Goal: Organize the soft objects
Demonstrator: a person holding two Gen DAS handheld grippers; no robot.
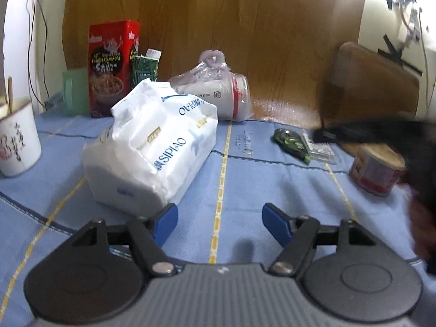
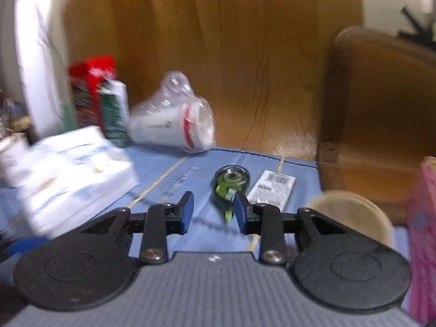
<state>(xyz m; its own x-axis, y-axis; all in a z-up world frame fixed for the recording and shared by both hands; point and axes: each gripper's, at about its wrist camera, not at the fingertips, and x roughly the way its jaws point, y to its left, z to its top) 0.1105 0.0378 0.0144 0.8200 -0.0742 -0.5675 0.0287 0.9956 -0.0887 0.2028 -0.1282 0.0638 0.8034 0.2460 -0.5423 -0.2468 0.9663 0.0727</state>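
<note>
Soft tissue pack (image 1: 152, 141): a white plastic-wrapped brick printed "SIPIAO" in blue, lying on the blue cloth just ahead and to the left of the left tool (image 1: 219, 219). Judged light and compressible; the film looks slick and creased, so a hold across a narrow end or a gathered corner of the wrap should bite better than one on the broad printed face. In the right wrist view the same pack is a blurred white block far to the left of the right tool (image 2: 214, 212).

Left tool: blue-padded jaws stand wide apart over bare cloth, nothing between them. Right tool: jaws part-way closed but still gapped, empty; the green tape dispenser (image 2: 231, 184) lies just beyond its right pad, and contact cannot be told.

Beyond the pack: a stack of white paper cups in a knotted clear bag (image 1: 218, 92), lying on its side, thin-walled and crushable. Left of it, a red tin (image 1: 113, 68) with a rigid glossy face, a dark green carton (image 1: 145, 66) and a pale green plastic cup (image 1: 75, 91). Far left, a white paper bowl (image 1: 17, 147). To the right, a barcode-labelled flat packet (image 2: 272, 188) and a short round can (image 1: 377, 170).

Worktop (image 1: 272, 190): blue woven cloth with yellow stripes, backed by a wooden panel.
</note>
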